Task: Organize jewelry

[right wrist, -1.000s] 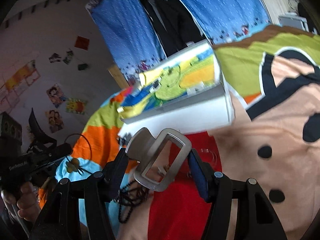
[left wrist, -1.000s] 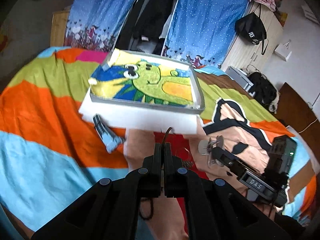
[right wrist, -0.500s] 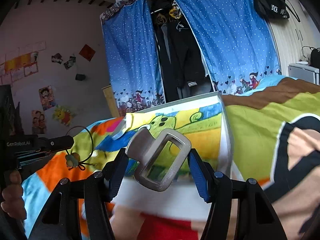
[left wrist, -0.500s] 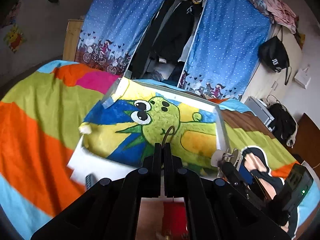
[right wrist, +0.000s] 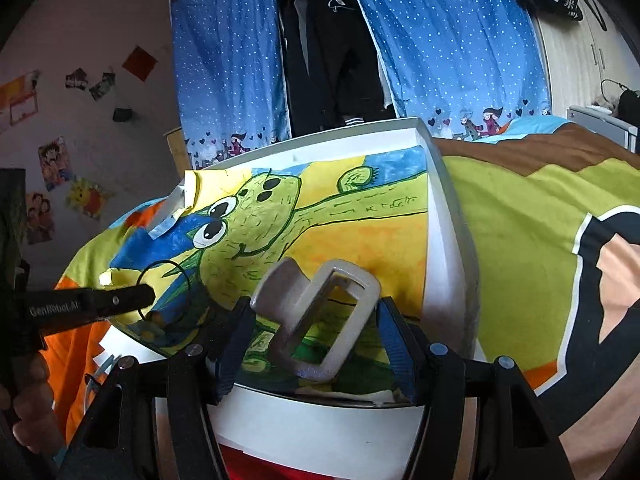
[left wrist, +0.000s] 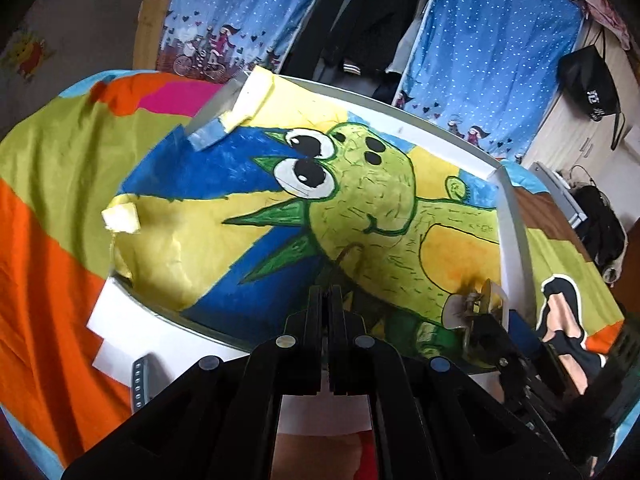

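Observation:
A shallow white tray (left wrist: 514, 216) lined with a green dinosaur drawing lies on the bed; it also shows in the right wrist view (right wrist: 440, 216). My left gripper (left wrist: 330, 292) is shut on a thin dark hair tie (left wrist: 345, 254), held over the tray's near part. The tie's loop shows in the right wrist view (right wrist: 162, 276) at the left gripper's tip. My right gripper (right wrist: 312, 312) is shut on a large grey hair claw clip (right wrist: 320, 316), held over the tray's near right corner. The clip also shows in the left wrist view (left wrist: 472, 304).
A colourful bedspread (left wrist: 52, 216) lies under the tray. A dark comb-like clip (left wrist: 141, 378) lies on white paper in front of the tray. Blue dotted curtains (right wrist: 224, 64) and hanging clothes stand behind the bed. A red cloth (right wrist: 256, 466) lies at the near edge.
Both grippers moved forward and lower over the tray, each holding its item. The tray now fills more of both views.

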### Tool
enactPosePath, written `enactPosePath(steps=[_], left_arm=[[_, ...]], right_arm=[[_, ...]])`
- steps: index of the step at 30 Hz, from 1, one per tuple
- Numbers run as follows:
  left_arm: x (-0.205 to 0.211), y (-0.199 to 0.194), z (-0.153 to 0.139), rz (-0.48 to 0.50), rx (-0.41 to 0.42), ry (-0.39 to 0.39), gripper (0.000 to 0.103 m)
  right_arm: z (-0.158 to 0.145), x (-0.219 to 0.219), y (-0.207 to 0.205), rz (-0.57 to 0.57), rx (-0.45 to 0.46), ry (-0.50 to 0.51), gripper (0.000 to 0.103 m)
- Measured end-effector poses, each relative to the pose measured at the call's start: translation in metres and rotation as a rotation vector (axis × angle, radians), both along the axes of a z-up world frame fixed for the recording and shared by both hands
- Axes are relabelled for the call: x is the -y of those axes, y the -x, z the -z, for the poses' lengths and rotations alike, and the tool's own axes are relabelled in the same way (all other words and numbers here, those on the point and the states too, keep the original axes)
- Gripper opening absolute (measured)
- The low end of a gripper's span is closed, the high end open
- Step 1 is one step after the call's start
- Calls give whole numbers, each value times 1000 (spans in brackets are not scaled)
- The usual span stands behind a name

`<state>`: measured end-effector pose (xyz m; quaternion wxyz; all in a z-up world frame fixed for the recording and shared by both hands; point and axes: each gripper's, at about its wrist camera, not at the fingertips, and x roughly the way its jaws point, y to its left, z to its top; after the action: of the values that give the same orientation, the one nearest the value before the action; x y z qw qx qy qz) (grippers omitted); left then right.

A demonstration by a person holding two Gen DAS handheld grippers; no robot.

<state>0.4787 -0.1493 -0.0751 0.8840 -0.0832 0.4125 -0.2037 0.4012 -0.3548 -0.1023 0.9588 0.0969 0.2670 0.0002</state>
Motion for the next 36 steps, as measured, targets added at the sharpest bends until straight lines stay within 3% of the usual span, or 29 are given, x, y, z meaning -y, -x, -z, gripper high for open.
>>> enactPosePath(steps=[1,3,4,5,9,15,17,19,28,36], left_arm=[[0,2,-2,-4,6,-16,3],[2,6,-7,-6,14,-52,19],[4,7,-10,-12,19,-68,42],[2,11,-14,-31,33,-82,59],[-9,26,-30,-89,82,-63,68],[-23,59,-57,-154,142,-70,71],[-29,77,-68,-174,190,-67,92],[-36,95,-79,-191,240,-63,99],[-65,183,-118,-200,372,-69,101],[-96,263,-133,-206,429,-44,101]], right_arm=[[-1,0,0,1,-2,1,75],[-4,0,4,3,9,-3,80],[-7,0,4,4,10,-4,81],[-8,0,6,4,9,-2,81],[-19,0,15,16,22,1,87],[-48,2,43,41,106,12,99],[-59,2,56,44,146,17,103],[-68,3,70,51,181,21,103],[-111,-23,159,55,353,54,103],[-125,-56,240,50,404,81,103]])
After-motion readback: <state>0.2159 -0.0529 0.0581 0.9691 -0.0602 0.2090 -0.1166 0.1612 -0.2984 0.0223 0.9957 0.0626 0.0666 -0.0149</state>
